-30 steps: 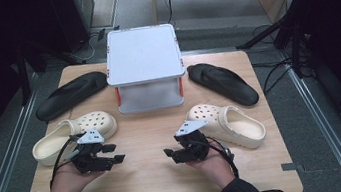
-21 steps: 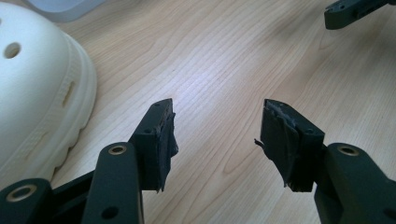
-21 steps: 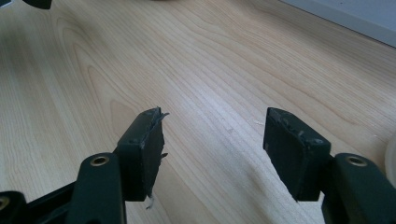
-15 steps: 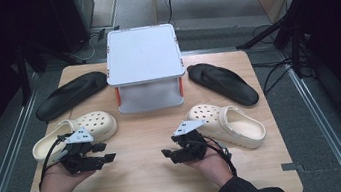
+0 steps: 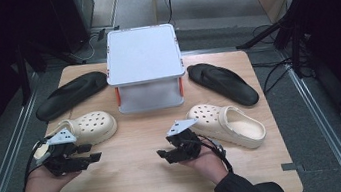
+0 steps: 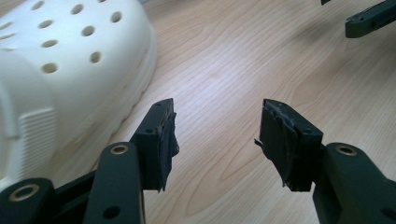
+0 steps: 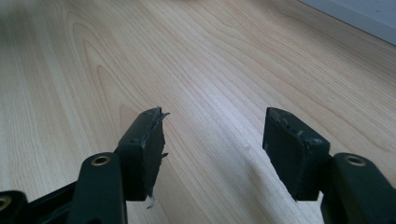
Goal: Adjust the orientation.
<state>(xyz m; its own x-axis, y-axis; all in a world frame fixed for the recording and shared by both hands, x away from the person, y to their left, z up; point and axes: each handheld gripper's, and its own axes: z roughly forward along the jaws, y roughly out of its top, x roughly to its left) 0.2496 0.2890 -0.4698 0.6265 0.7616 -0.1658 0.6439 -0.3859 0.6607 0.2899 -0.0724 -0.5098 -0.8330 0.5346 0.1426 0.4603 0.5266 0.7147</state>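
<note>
both grippers empty over the table

i hold my left gripper (image 5: 90,153) with jaws apart, just beside the near-left cream clog (image 5: 85,129). my right gripper (image 5: 162,155) is spread wide too, near the right cream clog (image 5: 228,124), over bare table (image 5: 135,181).

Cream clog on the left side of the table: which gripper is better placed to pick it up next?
Probably left. The left gripper, jaws open and empty, sits right beside that cream clog. The right gripper, also open, lies near the other cream clog.
</note>
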